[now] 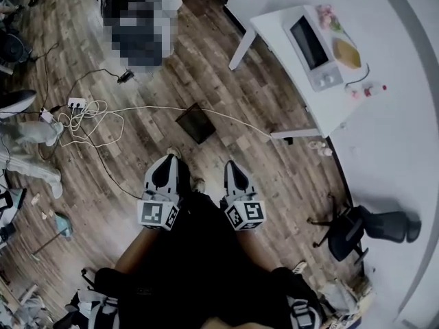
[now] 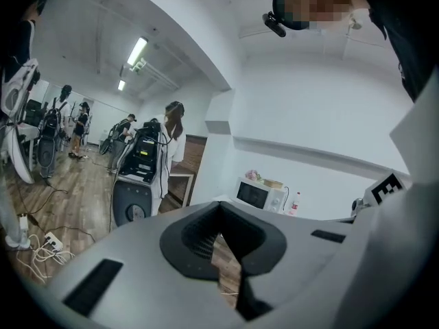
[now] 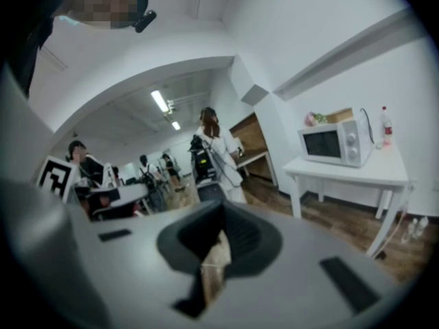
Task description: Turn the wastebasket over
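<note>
The wastebasket [image 1: 197, 123] sits on the wooden floor [image 1: 206, 60], a dark, square-sided thing seen steeply from above. Whether it stands on its base or on its mouth cannot be told. It lies on the far side of both tongs, roughly in line with the gap between them and apart from each.

The left tongs [image 1: 170, 159] and the right tongs [image 1: 230, 164] are held side by side near the person's body and point away toward the wastebasket. In the left gripper view the left tongs [image 2: 221, 233] are clenched, with only a thin slit of floor showing between the jaws and nothing gripped. The right gripper view shows the right tongs [image 3: 221, 235] clenched the same way and holding nothing.

A white cable [image 1: 233, 120] runs across the floor past the far corner of the wastebasket, from a power strip [image 1: 75, 103] at the left toward the white desk [image 1: 305, 118] at the far right; whether it touches the wastebasket is unclear. A microwave [image 1: 312, 43] stands on the desk. A dark office chair [image 1: 350, 232] stands at the near right, well apart from the wastebasket
</note>
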Demonstrator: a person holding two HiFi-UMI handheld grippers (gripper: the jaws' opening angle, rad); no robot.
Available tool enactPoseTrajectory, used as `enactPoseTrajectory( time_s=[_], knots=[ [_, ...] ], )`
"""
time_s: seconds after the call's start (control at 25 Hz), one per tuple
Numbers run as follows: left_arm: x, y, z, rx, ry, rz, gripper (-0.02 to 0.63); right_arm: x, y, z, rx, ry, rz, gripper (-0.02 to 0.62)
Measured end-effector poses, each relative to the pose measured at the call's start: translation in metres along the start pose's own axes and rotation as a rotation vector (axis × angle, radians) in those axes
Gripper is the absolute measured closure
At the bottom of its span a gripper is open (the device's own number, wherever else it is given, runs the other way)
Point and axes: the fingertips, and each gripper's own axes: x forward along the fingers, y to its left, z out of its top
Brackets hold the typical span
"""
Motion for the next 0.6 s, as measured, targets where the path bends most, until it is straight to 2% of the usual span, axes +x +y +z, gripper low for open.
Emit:
enactPoseTrajectory(
  time_s=[0.32,0.6],
  knots=[
    [0.057,0.073,0.020,-0.044,-0.008,0.029,0.572,0.101,0.015,0.015,-0.069,0.074,0.037,0.563],
    [0.083,0.131,0.036,-0.037,-0.013,0.120,0.572,0.188,0.025,0.021,-0.166,0.158,0.169,0.563]
  ],
)
